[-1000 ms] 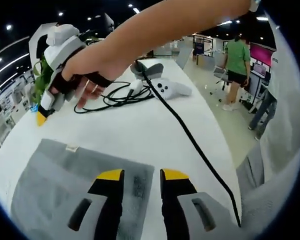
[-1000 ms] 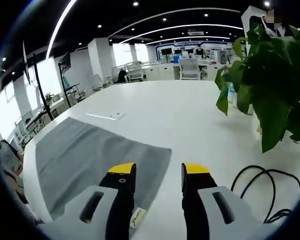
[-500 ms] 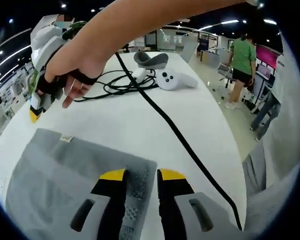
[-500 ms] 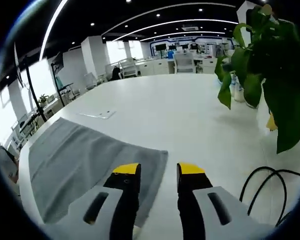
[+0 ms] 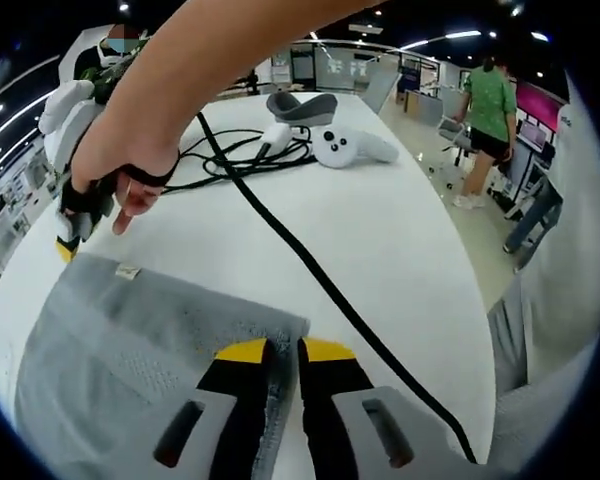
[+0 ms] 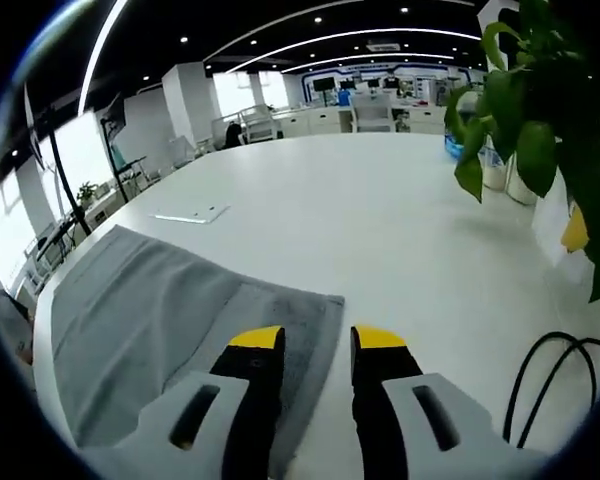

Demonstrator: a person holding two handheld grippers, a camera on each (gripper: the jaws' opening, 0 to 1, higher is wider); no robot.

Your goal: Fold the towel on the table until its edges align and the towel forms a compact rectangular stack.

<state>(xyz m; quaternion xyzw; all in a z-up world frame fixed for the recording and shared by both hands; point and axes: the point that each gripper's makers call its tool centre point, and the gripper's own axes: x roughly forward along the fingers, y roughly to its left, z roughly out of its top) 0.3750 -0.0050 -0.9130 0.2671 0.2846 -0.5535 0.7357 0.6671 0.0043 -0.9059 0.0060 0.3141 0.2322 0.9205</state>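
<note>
In the left gripper view, the grey towel [image 5: 130, 350] lies flat on the white table [image 5: 400, 230]. The left gripper [image 5: 276, 350] sits at the towel's near corner, its jaws drawn close with the towel's edge between them. A black cable [image 5: 310, 275] runs past it toward a white controller [image 5: 345, 147]. In the right gripper view, the right gripper [image 6: 315, 340] straddles the towel's [image 6: 160, 320] opposite corner, jaws narrowly parted, beside a potted plant [image 6: 550, 110].
</note>
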